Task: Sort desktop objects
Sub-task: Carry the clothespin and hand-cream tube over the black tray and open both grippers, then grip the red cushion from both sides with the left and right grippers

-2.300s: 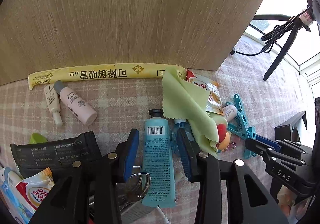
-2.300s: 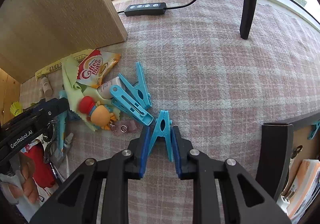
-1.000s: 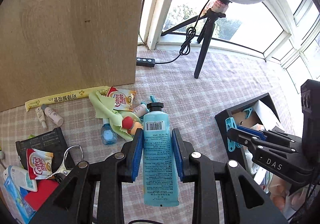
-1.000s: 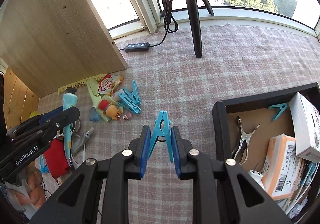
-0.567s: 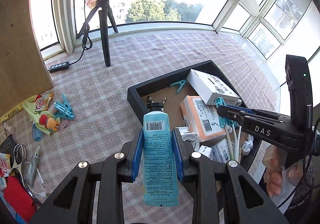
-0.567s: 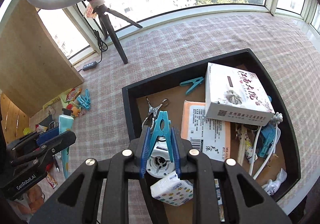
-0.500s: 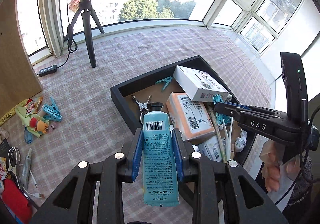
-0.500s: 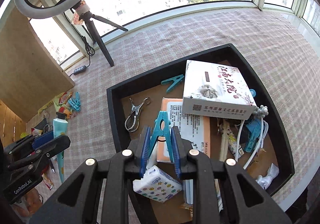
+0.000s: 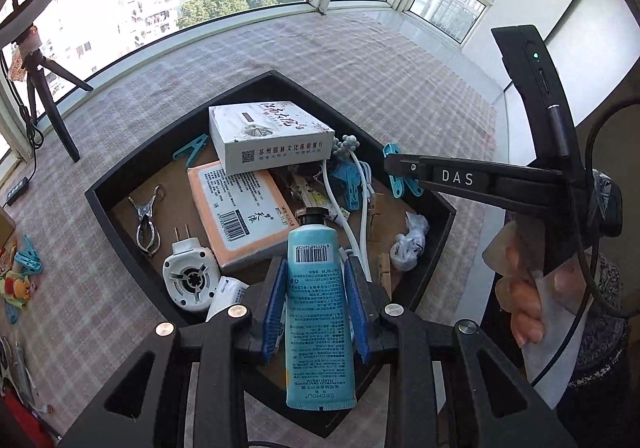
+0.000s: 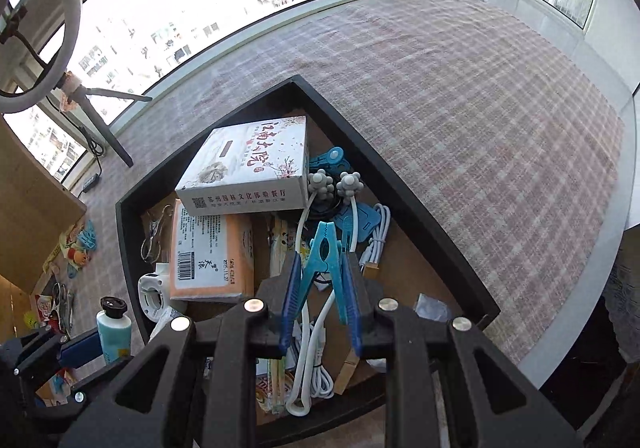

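My left gripper (image 9: 316, 312) is shut on a teal tube with a black cap (image 9: 318, 312) and holds it above the near corner of the black tray (image 9: 120, 171). My right gripper (image 10: 320, 288) is shut on a blue clothespin (image 10: 324, 260) and hangs over the tray's middle (image 10: 400, 175). In the left wrist view the right gripper (image 9: 396, 163) comes in from the right with the clothespin (image 9: 394, 183) showing below it. In the right wrist view the tube (image 10: 114, 332) shows at lower left.
The tray holds a white printed box (image 9: 268, 135), an orange packet (image 9: 240, 203), a white plug (image 9: 192, 280), metal clips (image 9: 146, 219), white cables (image 10: 316, 360) and blue clothespins (image 9: 192, 147). Loose items (image 10: 76, 244) lie on the checked cloth at left. A tripod (image 9: 44, 95) stands at the back.
Both grippers have moved from the pile at the left to above the tray, still carrying the tube and the clothespin. They now hang lower and closer over its contents.
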Tool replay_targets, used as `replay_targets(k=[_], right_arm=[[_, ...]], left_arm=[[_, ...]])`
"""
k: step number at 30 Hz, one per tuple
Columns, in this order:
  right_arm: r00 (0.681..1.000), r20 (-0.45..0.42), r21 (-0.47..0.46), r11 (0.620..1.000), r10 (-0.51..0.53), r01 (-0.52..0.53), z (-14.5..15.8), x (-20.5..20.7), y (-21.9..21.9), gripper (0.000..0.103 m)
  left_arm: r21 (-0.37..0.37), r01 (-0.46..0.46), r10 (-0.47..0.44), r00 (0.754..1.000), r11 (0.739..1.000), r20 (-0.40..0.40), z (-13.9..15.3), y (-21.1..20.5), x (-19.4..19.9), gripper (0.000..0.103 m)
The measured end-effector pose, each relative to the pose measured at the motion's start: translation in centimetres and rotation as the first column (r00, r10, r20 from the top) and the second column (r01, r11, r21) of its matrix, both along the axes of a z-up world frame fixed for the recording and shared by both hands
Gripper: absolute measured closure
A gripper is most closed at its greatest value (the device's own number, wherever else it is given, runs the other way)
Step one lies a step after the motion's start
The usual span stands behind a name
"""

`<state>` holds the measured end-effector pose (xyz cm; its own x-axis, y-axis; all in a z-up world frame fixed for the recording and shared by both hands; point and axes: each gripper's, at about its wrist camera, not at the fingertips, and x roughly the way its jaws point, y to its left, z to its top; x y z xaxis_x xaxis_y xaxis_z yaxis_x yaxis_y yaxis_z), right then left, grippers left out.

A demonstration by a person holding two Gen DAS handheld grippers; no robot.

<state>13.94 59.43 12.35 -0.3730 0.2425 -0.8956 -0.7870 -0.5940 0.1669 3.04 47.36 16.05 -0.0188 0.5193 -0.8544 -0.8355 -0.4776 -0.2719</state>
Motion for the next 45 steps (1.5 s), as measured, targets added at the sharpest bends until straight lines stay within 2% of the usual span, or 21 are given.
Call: replay_targets(k=[1, 2, 4, 9, 12, 15, 19, 21, 24, 27, 30, 34, 37, 41, 43, 45], right_arm=[[1.0, -0.018, -0.006, 1.0, 0.0, 0.0, 0.0, 0.2, 0.0, 0.081], [1.0, -0.025, -0.014, 1.0, 0.0, -0.001, 0.0, 0.3, 0.1, 0.072], [1.0, -0.024, -0.016, 1.0, -0.016, 0.015, 0.1, 0.3, 0.1, 0.064], [0.999, -0.034, 0.009, 1.0, 0.023, -0.023, 0.8, -1.0, -1.0, 0.064], [0.997, -0.037, 0.025, 0.997, 0.074, -0.074, 1.2, -2.7, -2.4, 0.064], [0.988, -0.057, 0.027, 0.99, 0.142, -0.14, 1.6, -4.9, -4.3, 0.064], [0.958, -0.107, 0.042, 0.964, 0.267, -0.264, 2.0, -8.5, -8.0, 0.064], [0.934, -0.112, 0.048, 0.941, 0.339, -0.335, 2.2, -10.7, -10.4, 0.064], [0.881, -0.114, 0.046, 0.888, 0.459, -0.457, 2.1, -14.4, -14.5, 0.064], [0.819, -0.11, 0.04, 0.826, 0.563, -0.562, 1.8, -18.1, -18.9, 0.064], [0.744, -0.103, 0.041, 0.75, 0.66, -0.66, 1.6, -21.6, -23.8, 0.064], [0.636, -0.098, 0.05, 0.642, 0.765, -0.765, 1.5, -25.6, -29.7, 0.064], [0.556, -0.091, 0.043, 0.561, 0.826, -0.827, 1.1, -28.4, -33.7, 0.064], [0.471, -0.102, -0.002, 0.473, 0.876, -0.881, 0.2, -31.6, -38.1, 0.064], [0.454, -0.114, -0.045, 0.452, 0.883, -0.891, -0.6, -33.2, -39.6, 0.064], [0.445, -0.122, -0.105, 0.434, 0.887, -0.895, -1.9, -34.9, -41.0, 0.064]], left_arm=[[-0.011, -0.006, 0.006, 1.0, 1.0, 0.001, -0.1, 0.0, 0.0, 0.051], [-0.003, -0.015, 0.015, 1.0, 1.0, -0.006, 0.0, -0.2, 0.0, 0.048], [0.001, -0.031, 0.031, 0.999, 1.0, -0.02, 0.2, -0.7, -0.2, 0.047], [0.008, -0.095, 0.095, 0.994, 0.995, -0.048, 0.8, -3.2, -1.8, 0.048], [0.016, -0.164, 0.165, 0.985, 0.986, -0.056, 1.0, -5.7, -3.5, 0.048], [0.014, -0.235, 0.236, 0.969, 0.972, -0.072, 1.0, -9.0, -5.2, 0.048], [0.014, -0.358, 0.358, 0.93, 0.934, -0.086, 0.8, -14.8, -7.8, 0.048], [0.002, -0.426, 0.424, 0.899, 0.905, -0.111, 0.6, -18.0, -8.8, 0.048], [-0.008, -0.529, 0.525, 0.844, 0.849, -0.106, -0.1, -23.4, -10.6, 0.048], [-0.028, -0.627, 0.622, 0.776, 0.778, -0.108, -1.1, -29.2, -11.7, 0.048], [-0.048, -0.711, 0.704, 0.702, 0.702, -0.101, -2.2, -34.8, -12.4, 0.048], [-0.066, -0.809, 0.805, 0.588, 0.585, -0.081, -3.7, -41.5, -12.8, 0.048], [-0.08, -0.855, 0.853, 0.517, 0.512, -0.065, -4.7, -45.2, -12.8, 0.048], [-0.089, -0.89, 0.891, 0.452, 0.448, -0.037, -6.0, -48.6, -12.7, 0.048], [-0.092, -0.898, 0.902, 0.432, 0.43, -0.006, -6.9, -49.7, -12.7, 0.048], [-0.104, -0.899, 0.904, 0.428, 0.426, 0.003, -7.8, -50.1, -12.8, 0.048]])
